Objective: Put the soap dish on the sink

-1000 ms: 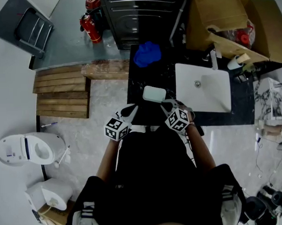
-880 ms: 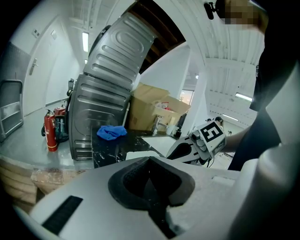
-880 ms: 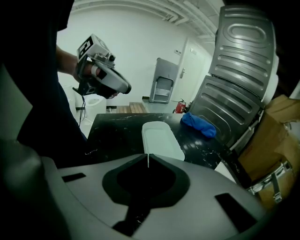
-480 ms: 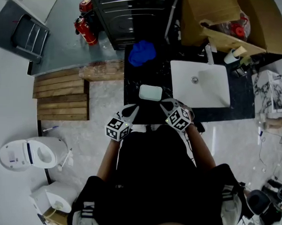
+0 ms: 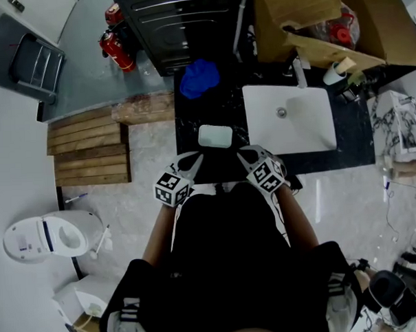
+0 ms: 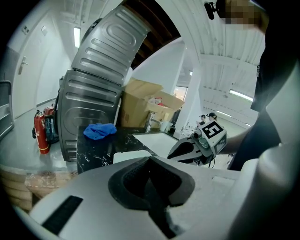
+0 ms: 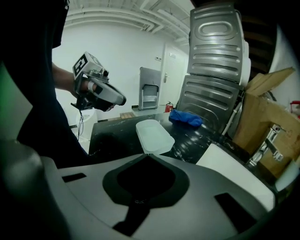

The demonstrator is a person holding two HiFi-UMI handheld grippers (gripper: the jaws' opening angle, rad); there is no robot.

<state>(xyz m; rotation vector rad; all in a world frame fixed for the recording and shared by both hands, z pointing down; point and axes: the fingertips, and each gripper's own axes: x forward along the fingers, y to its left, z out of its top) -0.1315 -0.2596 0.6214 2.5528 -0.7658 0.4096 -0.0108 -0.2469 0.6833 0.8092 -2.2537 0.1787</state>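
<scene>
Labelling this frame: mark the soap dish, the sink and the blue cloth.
soap dish [image 5: 215,136], head view, its centre.
sink [image 5: 309,126], head view, bare basin floor.
blue cloth [image 5: 197,78], head view, its middle.

In the head view the soap dish [image 5: 215,136] has drifted left, from right of centre to the frame's middle; the sink [image 5: 288,120] has slid left and slightly up; the blue cloth [image 5: 198,77] and fire extinguisher [image 5: 115,50] have shifted left; the toilet [image 5: 46,238] has dropped lower at the left edge.

Person [image 5: 226,264] wears a black top [image 5: 228,223]; dark, apparently white-striped shoes [image 5: 125,322].
</scene>
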